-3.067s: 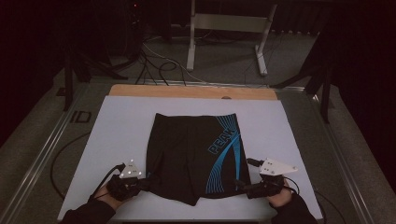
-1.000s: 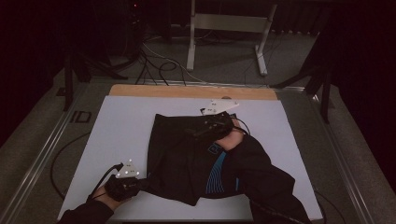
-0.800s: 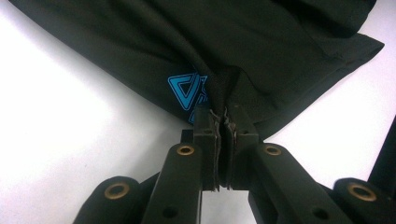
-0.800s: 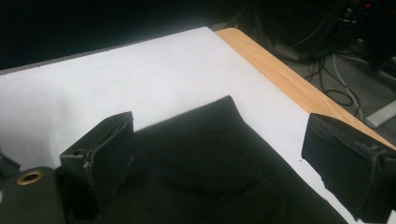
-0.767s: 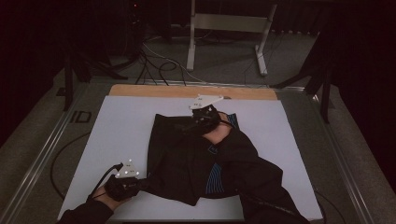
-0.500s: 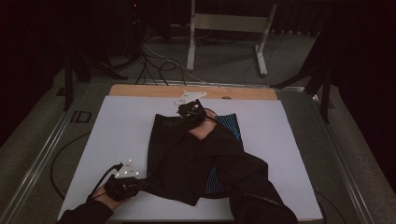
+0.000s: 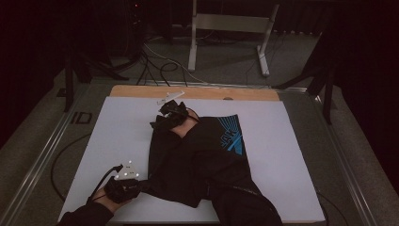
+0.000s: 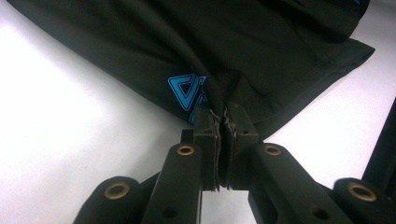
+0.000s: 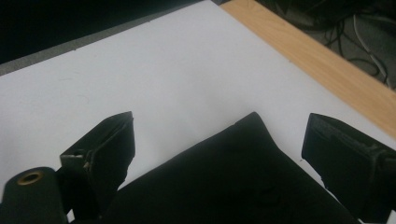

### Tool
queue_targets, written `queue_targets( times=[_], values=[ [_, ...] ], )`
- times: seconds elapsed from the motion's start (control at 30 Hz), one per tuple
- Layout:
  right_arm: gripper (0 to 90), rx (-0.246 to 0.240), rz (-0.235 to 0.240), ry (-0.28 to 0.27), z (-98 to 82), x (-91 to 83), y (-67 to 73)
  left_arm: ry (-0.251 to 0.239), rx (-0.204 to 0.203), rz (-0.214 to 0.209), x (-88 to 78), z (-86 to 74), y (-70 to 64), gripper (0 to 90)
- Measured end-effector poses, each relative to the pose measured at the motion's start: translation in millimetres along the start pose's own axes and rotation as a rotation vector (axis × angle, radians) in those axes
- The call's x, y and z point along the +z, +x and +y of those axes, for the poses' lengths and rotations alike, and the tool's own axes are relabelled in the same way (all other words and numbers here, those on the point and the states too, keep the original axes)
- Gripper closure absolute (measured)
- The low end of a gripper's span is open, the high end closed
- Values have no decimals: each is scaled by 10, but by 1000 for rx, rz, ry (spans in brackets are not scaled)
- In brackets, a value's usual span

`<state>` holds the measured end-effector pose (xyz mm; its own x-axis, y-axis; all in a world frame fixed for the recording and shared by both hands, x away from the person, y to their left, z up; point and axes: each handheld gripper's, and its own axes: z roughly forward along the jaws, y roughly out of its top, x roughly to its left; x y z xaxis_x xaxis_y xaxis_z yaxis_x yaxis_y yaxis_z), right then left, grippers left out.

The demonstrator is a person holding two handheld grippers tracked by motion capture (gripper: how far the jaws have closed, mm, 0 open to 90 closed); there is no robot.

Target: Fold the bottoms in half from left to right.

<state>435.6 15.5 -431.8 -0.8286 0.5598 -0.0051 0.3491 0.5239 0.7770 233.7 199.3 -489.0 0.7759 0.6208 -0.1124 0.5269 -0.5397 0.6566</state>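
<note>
At the near left edge of the desk (image 7: 117, 141), the left gripper (image 7: 123, 186) has its jaws clenched on the hem of the black shorts (image 7: 197, 165); in the left gripper view the cloth (image 8: 224, 56) bunches up between the pressed pads, with a blue logo (image 8: 184, 91) just beside them. The left hand (image 7: 110, 200) holds that gripper low on the white sheet. The shorts lie in the middle of the desk, folded over on themselves, so that a blue striped print (image 7: 231, 136) shows on the right part. The right forearm (image 7: 235, 197) reaches across the shorts from the near edge. At the far left corner of the shorts sits the right gripper (image 7: 170, 115). In the right gripper view its jaws stand released, wide apart, with a corner of the shorts (image 9: 243, 172) lying between them on the white sheet. Beyond runs the wooden strip (image 7: 197, 92) at the desk's far edge, then cables (image 7: 160, 61) on the floor.
</note>
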Motion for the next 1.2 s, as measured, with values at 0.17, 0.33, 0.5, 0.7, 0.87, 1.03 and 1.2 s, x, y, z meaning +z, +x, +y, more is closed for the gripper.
queue_targets(
  times=[0.17,0.33,0.5,0.7,0.87,1.03,1.2],
  values=[
    [102,35,-12,32,-12,181,-31,-10,-7,0,-8,2,5,853],
    [136,83,-31,31,-4,302,-43,-13,-6,-1,-12,4,5,853],
    [175,122,-53,68,10,453,-69,-13,-8,-1,-8,3,9,853],
    [256,136,-100,117,1,632,-66,-13,-7,-2,-5,4,7,853],
    [310,133,-134,150,-34,738,-82,-15,-10,-4,-7,-1,10,853],
    [344,152,-177,178,-71,828,-101,-13,-10,-4,-5,-3,10,853],
    [368,167,-199,200,-74,930,-76,-15,-9,-4,-3,-7,11,853]
  ],
)
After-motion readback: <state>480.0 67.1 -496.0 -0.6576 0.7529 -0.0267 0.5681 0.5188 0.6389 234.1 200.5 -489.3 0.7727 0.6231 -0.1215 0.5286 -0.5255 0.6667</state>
